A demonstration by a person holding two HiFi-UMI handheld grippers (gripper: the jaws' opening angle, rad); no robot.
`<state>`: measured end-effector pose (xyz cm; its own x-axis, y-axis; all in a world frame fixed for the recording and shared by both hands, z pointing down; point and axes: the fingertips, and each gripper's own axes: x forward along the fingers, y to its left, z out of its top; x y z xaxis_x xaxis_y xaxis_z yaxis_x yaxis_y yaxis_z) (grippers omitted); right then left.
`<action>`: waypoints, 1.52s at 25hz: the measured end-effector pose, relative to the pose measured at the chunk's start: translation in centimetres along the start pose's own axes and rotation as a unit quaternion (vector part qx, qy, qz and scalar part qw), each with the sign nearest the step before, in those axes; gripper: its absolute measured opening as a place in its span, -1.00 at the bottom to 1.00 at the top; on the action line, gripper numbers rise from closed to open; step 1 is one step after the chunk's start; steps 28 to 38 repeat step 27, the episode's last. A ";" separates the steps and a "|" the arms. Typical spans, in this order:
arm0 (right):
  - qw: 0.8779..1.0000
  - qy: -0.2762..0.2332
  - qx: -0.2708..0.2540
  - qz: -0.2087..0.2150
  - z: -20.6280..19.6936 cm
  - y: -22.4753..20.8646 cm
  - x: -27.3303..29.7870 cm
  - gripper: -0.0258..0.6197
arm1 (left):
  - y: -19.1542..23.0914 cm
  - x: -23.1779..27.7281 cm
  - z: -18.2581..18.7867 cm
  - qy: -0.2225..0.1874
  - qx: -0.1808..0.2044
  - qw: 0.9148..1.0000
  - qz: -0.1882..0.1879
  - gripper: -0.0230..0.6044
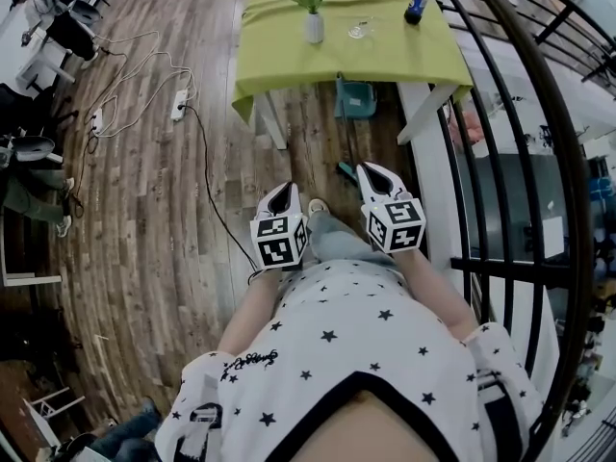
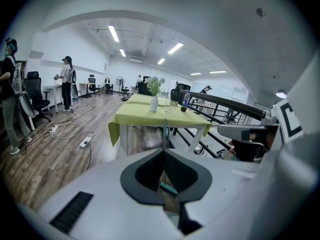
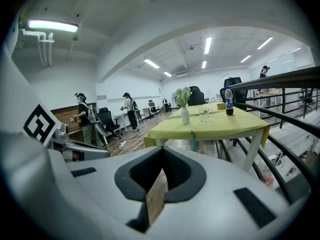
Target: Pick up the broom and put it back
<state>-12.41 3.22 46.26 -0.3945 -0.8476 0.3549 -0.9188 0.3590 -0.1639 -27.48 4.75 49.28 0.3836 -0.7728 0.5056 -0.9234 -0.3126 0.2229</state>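
Jaws of the left gripper [image 2: 163, 152] are clenched, their dark tips meeting with nothing held between them. Jaws of the right gripper [image 3: 161, 150] are likewise pressed together and empty. In the head view both grippers sit at the middle of the frame, side by side but apart, each with its marker cube facing up, both pointing toward the top of the picture above the person's star-printed shirt [image 1: 356, 345].

The broom [image 2: 164, 130] stands well ahead of both grippers, untouched. Its teal handle rises roughly upright against the near edge of the counter [image 1: 289, 61], and its foot rests on the wooden floor [image 1: 164, 191] under that edge. The counter wears a yellow-green cloth and carries a white vase of flowers [image 1: 314, 25], a glass [image 1: 361, 29] and a dark bottle [image 1: 416, 8]. A black railing [image 1: 500, 123] curves down the right of the frame. White cables [image 1: 144, 70] trail across the floor at upper left
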 end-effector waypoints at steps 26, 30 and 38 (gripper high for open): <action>1.000 0.004 0.006 -0.002 -0.1 0.5 -0.6 -0.94 | -0.5 0.0 -0.4 0.005 0.002 1.000 -0.014 -0.89; 1.000 0.003 0.008 -0.002 -0.1 0.5 -0.5 -0.94 | -0.5 0.1 -0.4 0.005 0.002 1.000 -0.015 -0.89; 1.000 0.003 0.008 -0.002 -0.1 0.5 -0.5 -0.94 | -0.5 0.1 -0.4 0.005 0.002 1.000 -0.015 -0.89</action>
